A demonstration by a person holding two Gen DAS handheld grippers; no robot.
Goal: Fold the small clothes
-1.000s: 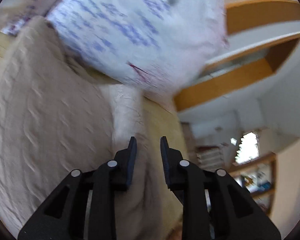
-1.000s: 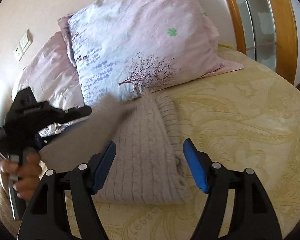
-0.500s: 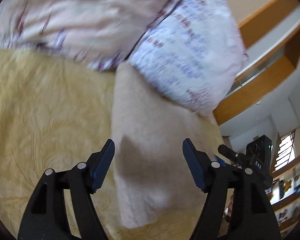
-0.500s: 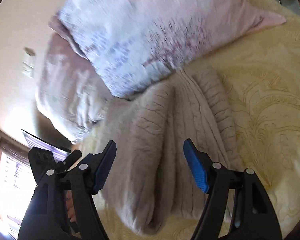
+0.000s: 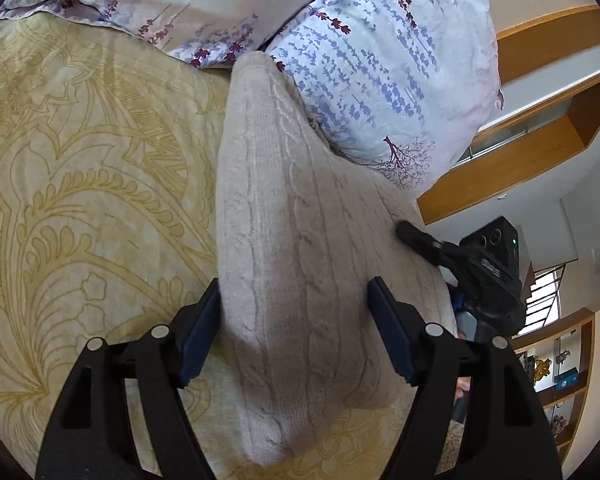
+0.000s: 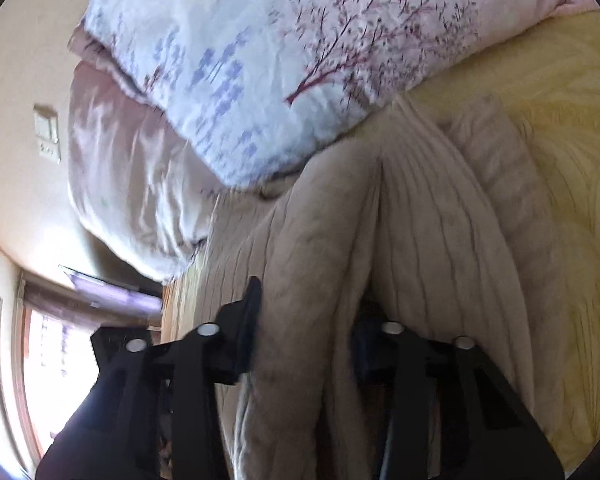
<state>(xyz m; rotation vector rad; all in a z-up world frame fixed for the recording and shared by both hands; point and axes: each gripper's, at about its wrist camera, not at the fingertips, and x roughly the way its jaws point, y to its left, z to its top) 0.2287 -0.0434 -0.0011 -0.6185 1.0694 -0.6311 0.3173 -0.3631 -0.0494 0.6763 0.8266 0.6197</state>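
Left wrist view: your left hand-held gripper (image 5: pixel 294 312) stands wide apart, straddling the folded beige knit sweater (image 5: pixel 300 264) lying on the yellow bedspread (image 5: pixel 80 200) against the floral pillow (image 5: pixel 380 60). Your right hand-held gripper (image 6: pixel 306 320) has sweater folds between its fingers; I cannot tell if it clamps.
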